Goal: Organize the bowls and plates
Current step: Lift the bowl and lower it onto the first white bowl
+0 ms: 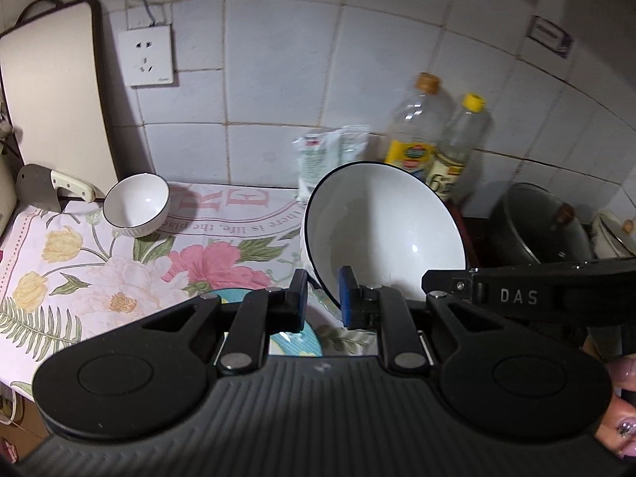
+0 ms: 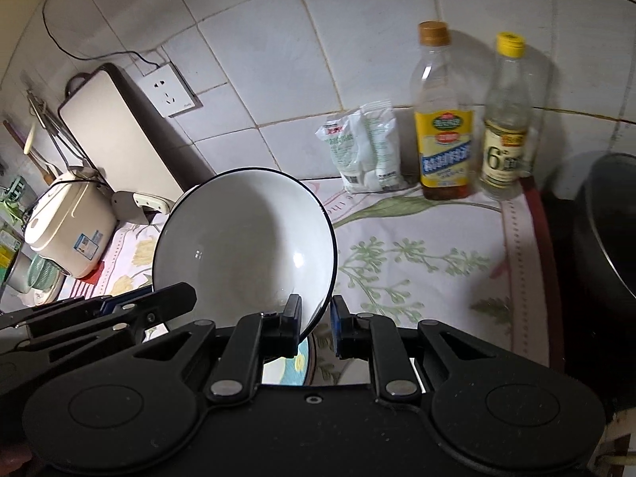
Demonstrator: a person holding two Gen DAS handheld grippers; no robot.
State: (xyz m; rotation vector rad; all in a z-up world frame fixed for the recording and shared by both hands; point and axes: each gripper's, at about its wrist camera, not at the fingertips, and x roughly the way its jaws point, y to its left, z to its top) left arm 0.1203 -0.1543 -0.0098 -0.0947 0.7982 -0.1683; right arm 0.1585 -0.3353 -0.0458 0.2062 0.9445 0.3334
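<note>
While both grippers clamp opposite rim edges, the left gripper and right gripper carry the large white dark-rimmed ceramic bowl tilted at frame centre, above the floral tablecloth. Judged step: transport; next, lowering it level beside the small white ribbed bowl at left.

Left wrist view looks steeply down along its fingers at the floral cloth, close; right wrist view likewise, from further right. Both share the large bowl, bottles, tiled wall.
</note>
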